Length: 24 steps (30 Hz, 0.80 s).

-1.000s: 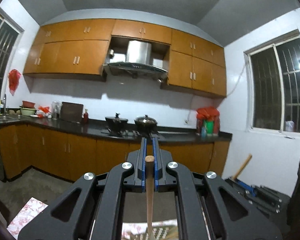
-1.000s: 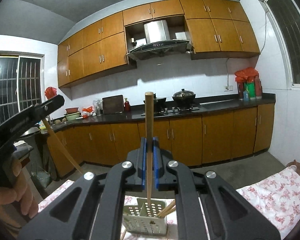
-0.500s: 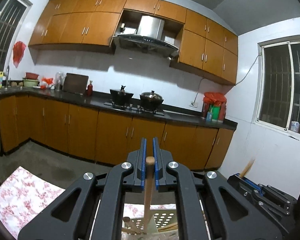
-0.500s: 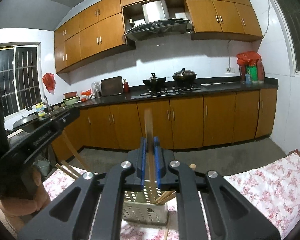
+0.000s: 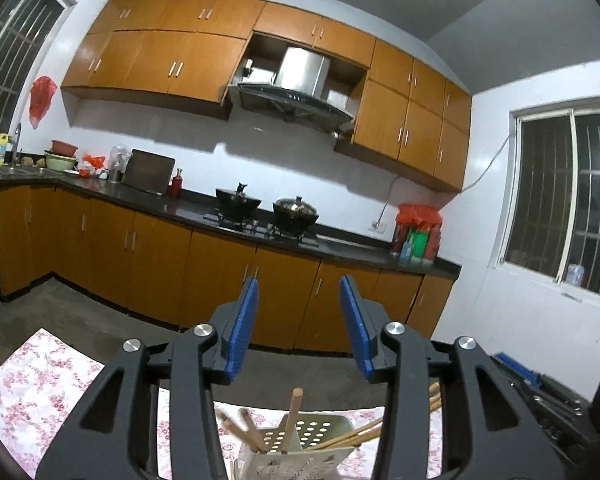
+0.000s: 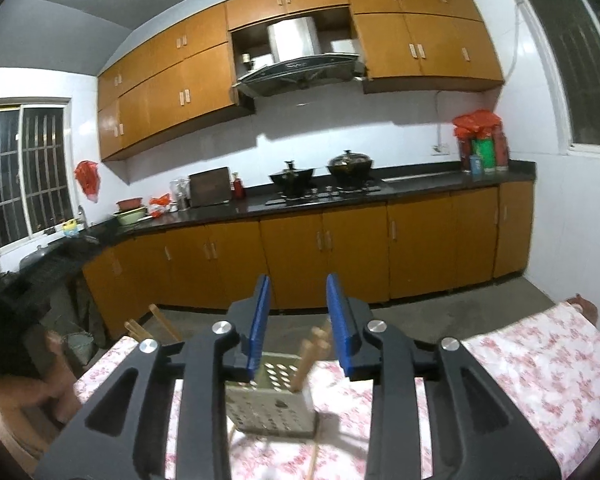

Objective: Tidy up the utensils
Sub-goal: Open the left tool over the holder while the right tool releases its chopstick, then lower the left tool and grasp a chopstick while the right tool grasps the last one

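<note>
A: Your left claw (image 5: 299,322) has just been opening, and its blue pads (image 5: 242,326) now stand partly apart with nothing between them. Below it a wooden stick (image 5: 291,420) stands nearly upright in the perforated caddy (image 5: 312,436), clear of the pads.

B: And your right claw (image 6: 299,322)?

A: Same story. Its jaws have just been spreading too; the gap is narrower than on the left, and nothing is pinched. Two blurred wooden sticks (image 6: 310,354) lean in the caddy (image 6: 272,404) just below and beyond its pads.

B: Where does the caddy sit?

A: On the desk, on the pink floral cloth (image 6: 540,364), upright. From your left view more chopsticks (image 5: 352,434) fan out of it to the right and a few short ends (image 5: 240,426) poke up on its left side.

B: Anything else near you?

A: In your right view a hand (image 6: 24,388) shows at the lower left edge, blurred, with more stick ends (image 6: 140,330) rising beside it. Whether they stand in the caddy, I can't tell from there. Behind it all runs the kitchen counter (image 6: 340,200) with two pots (image 6: 320,172) on the stove.
</note>
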Tool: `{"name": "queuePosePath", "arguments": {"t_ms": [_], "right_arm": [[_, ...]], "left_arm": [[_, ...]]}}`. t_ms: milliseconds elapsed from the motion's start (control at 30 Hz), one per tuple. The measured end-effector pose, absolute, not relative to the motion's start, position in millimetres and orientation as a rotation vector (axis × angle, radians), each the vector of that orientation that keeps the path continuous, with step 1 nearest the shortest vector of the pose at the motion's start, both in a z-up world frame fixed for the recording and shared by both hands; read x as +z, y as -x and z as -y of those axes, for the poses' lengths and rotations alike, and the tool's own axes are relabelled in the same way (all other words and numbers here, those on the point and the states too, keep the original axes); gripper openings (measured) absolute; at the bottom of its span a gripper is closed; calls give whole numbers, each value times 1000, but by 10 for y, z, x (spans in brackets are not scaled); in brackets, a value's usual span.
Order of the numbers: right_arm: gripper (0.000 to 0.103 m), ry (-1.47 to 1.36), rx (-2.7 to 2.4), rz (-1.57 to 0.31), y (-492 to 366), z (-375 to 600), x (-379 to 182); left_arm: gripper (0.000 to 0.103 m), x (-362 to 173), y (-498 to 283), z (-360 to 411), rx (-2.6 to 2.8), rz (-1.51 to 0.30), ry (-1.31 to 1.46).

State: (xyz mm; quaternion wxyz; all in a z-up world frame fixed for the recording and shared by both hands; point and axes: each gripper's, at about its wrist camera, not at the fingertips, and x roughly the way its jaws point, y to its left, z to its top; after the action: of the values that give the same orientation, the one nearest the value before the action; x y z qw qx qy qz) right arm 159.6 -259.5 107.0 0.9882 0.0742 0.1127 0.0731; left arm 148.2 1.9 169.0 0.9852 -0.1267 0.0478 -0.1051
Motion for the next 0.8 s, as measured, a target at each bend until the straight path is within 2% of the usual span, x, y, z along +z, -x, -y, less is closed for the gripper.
{"name": "queuePosePath", "arguments": {"t_ms": [100, 233, 400, 533, 800], "right_arm": [[31, -162, 91, -276, -1502, 2779, 889], [31, -160, 35, -445, -1539, 2922, 368], [30, -153, 68, -689, -1590, 2806, -431], [22, -140, 156, -810, -1465, 2546, -869], [20, -72, 212, -911, -1359, 2161, -1257]], "left_arm": [[48, 1665, -1242, -185, -175, -111, 238], [50, 1347, -1046, -369, -93, -193, 190], [50, 624, -1048, -466, -18, -423, 120], [49, 103, -1062, -403, -34, -598, 110], [48, -386, -1001, -155, -96, -751, 87]]}}
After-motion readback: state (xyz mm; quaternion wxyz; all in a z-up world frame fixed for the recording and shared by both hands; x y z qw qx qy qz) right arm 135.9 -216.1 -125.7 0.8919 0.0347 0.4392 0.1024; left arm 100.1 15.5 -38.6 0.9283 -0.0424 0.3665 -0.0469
